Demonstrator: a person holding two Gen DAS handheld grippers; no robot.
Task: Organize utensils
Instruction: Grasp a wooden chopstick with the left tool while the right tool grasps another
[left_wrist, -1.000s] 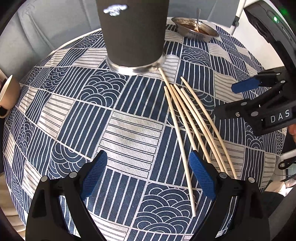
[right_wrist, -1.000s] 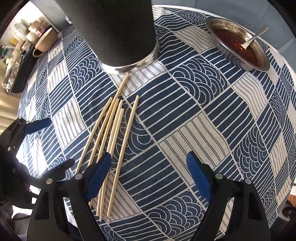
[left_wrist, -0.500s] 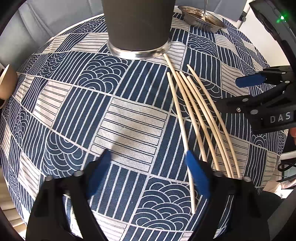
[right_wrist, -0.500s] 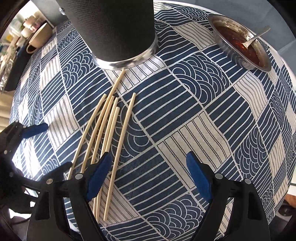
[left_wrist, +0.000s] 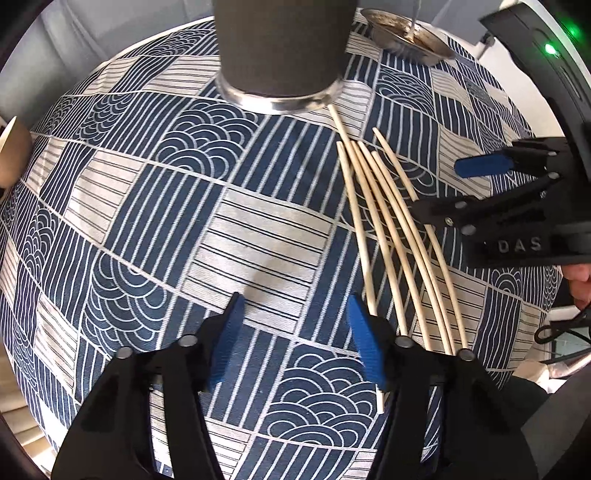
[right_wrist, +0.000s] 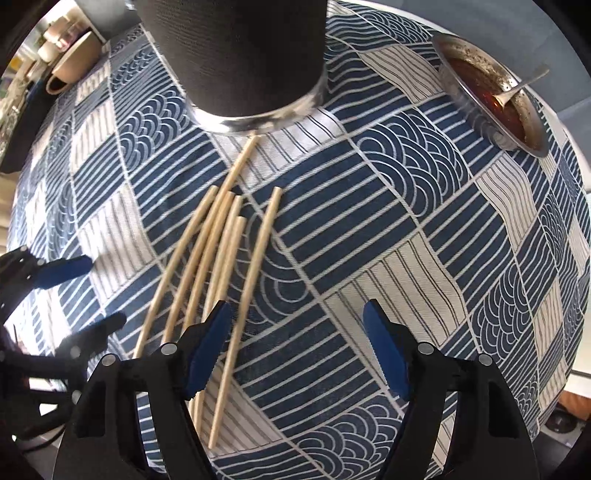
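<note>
We see the pale wooden chopsticks (right_wrist: 225, 266) fanned on the blue patterned tabletop (right_wrist: 406, 229), long axes running from us toward the dark cylindrical holder (right_wrist: 236, 55). Our right gripper (right_wrist: 295, 350), spread and closing, straddles the rightmost stick. Our left gripper (left_wrist: 295, 339), also spread and closing, holds nothing, sticks just right.

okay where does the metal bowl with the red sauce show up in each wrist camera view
Left wrist view: the sauce bowl sits at the top edge, right of centre, seen nearly edge-on.
Right wrist view: the sauce bowl sits upper right, with a spoon resting in it.
Shared landmark: the dark cylindrical holder, top centre in both, left of the bowl.
</note>
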